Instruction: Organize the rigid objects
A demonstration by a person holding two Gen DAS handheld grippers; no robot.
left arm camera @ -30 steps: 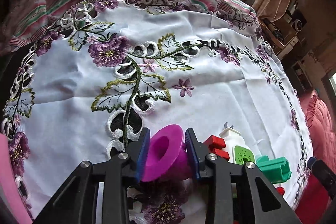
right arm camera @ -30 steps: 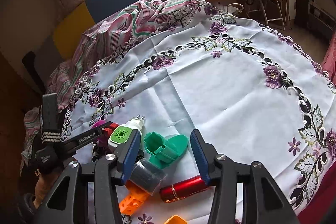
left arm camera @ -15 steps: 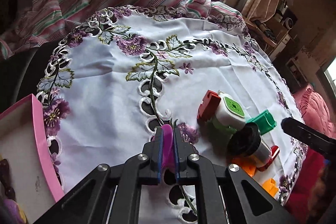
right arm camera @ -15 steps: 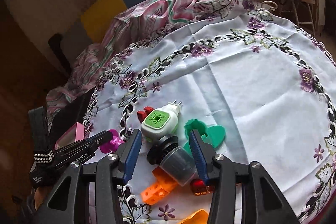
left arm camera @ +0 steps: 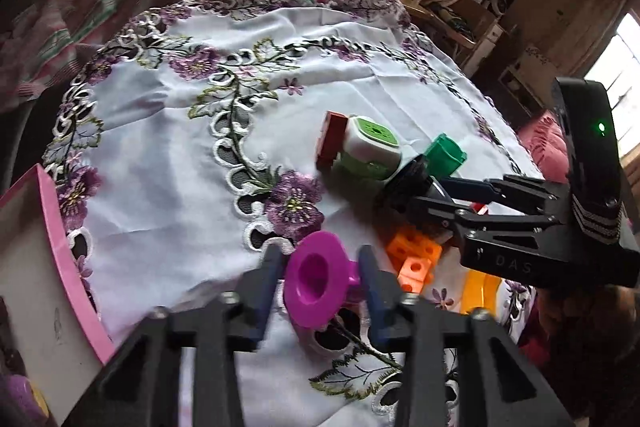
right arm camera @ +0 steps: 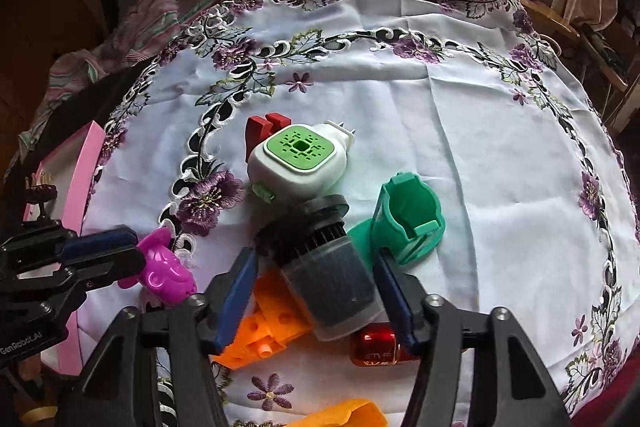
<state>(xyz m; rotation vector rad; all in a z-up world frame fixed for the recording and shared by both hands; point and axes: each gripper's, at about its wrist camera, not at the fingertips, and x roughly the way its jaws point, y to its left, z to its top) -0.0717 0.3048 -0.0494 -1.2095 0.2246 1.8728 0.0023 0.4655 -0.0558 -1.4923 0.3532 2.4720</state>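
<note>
Lying on the white tablecloth embroidered with purple flowers [right arm camera: 460, 131], a cluster of small rigid things sits at the near edge. The left gripper [left arm camera: 320, 283] has its jaws opening, with the magenta plastic funnel-shaped piece [left arm camera: 316, 285] between them; both pads stand just clear of its flared rim. At nine o'clock from it, a pink-rimmed tray [left arm camera: 60, 227] stands at the cloth's edge.

The right gripper [right arm camera: 316, 291] straddles a translucent grey cylinder with a black ribbed cap [right arm camera: 328, 267]; its right pad is at the cylinder's wall, its left pad stands a little off it, and I cannot tell whether it is gripped. At twelve o'clock from the cylinder lies a white plug-in device with a green perforated face [right arm camera: 298, 157], touching the black cap, and a red plastic block [right arm camera: 262, 129] sits at its eleven o'clock. A green plastic holder [right arm camera: 408, 219] lies at two o'clock, just beside the cylinder. An orange perforated block [right arm camera: 268, 327] is under the cylinder at seven o'clock, and a shiny red tube [right arm camera: 374, 347] is at five o'clock.
</note>
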